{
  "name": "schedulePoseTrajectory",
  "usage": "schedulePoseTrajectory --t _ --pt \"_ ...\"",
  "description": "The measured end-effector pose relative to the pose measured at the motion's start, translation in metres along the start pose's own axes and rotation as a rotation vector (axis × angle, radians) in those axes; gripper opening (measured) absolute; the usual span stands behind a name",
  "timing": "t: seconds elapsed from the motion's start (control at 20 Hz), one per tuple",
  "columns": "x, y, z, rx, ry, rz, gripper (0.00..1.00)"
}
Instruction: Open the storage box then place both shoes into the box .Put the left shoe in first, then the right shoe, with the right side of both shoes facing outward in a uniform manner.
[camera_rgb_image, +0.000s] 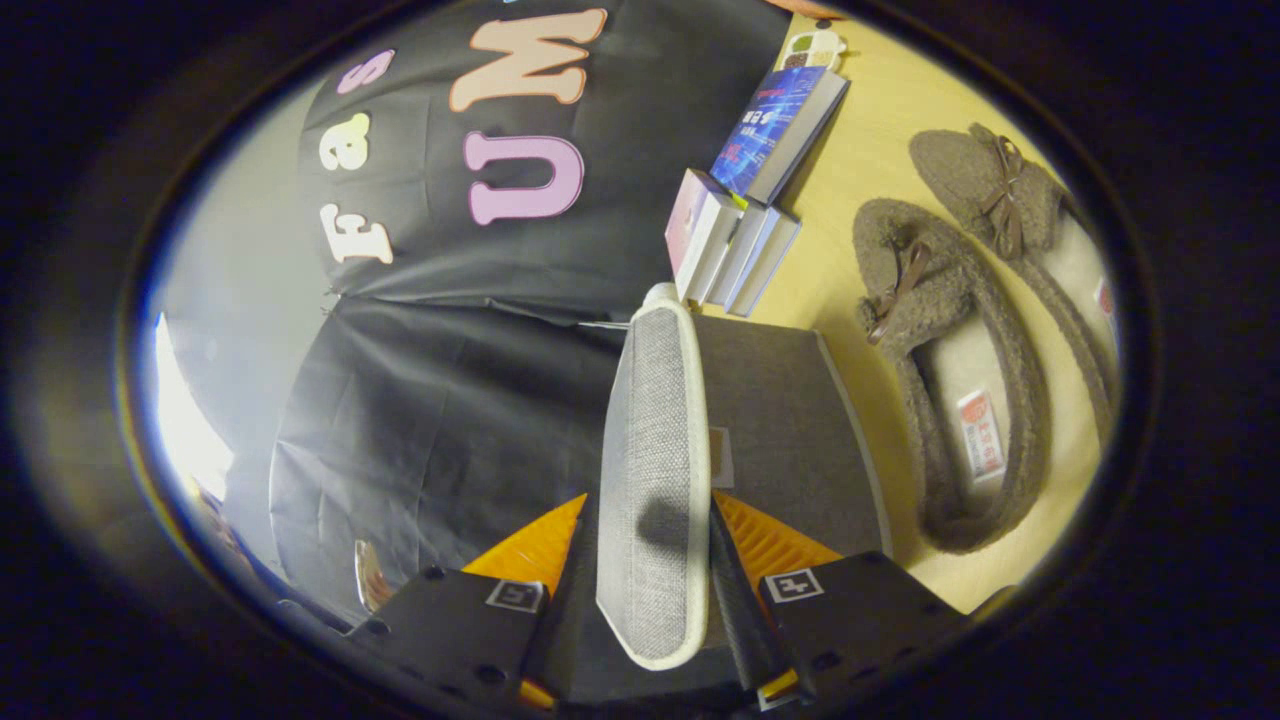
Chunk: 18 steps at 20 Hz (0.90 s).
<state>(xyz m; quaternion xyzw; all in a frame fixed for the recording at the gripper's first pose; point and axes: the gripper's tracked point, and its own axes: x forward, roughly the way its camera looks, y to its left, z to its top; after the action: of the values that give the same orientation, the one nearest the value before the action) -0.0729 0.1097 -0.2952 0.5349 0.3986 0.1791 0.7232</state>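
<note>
We have the gripper (648, 560) rolled hard onto its side, so the table reads as a tilted plane. Its jaws are nearly closed and pinch the grey woven-fabric lid with a pale cream trim (655, 450); both fingers press on the lid's faces, one each side, near its free end. The lid stands edge-on, running from between the fingers toward 12 o'clock. We judge the roll of the tool follows the lid's swing: the panel is raised off the opening, so step one, opening the box, is in hand and close to done.

The grey fabric storage box (790, 430) lies just past the lid at 1 o'clock from the fingertips; we cannot tell how much of its interior is exposed.

Two grey-brown fleecy slippers with small brown bows sit side by side on the pale wooden tabletop (865, 140) at 2 to 3 o'clock, apart from the box: the nearer slipper (940, 370) just beside it, the farther slipper (1010, 200) beyond. Neither is loaded yet.

A row of upright books (745, 220) stands at 12 to 1 o'clock, behind the box.
</note>
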Motion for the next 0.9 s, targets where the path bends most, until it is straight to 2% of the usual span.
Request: schedulePoseTrajectory --t 0.05,0.1,0.25,0.45,0.6,0.9 --pt "0.018 0.004 0.002 -0.003 -0.041 0.006 0.53" --pt "0.003 0.005 0.012 -0.01 -0.061 -0.006 0.42" --pt "-0.006 0.011 0.004 -0.053 -0.032 -0.029 0.06" --pt "-0.005 0.05 0.002 -0.073 -0.031 0.025 0.06" --pt "0.0 0.103 -0.004 -0.137 -0.007 0.087 0.07" --pt "0.054 0.188 -0.04 -0.27 0.12 0.138 0.1"
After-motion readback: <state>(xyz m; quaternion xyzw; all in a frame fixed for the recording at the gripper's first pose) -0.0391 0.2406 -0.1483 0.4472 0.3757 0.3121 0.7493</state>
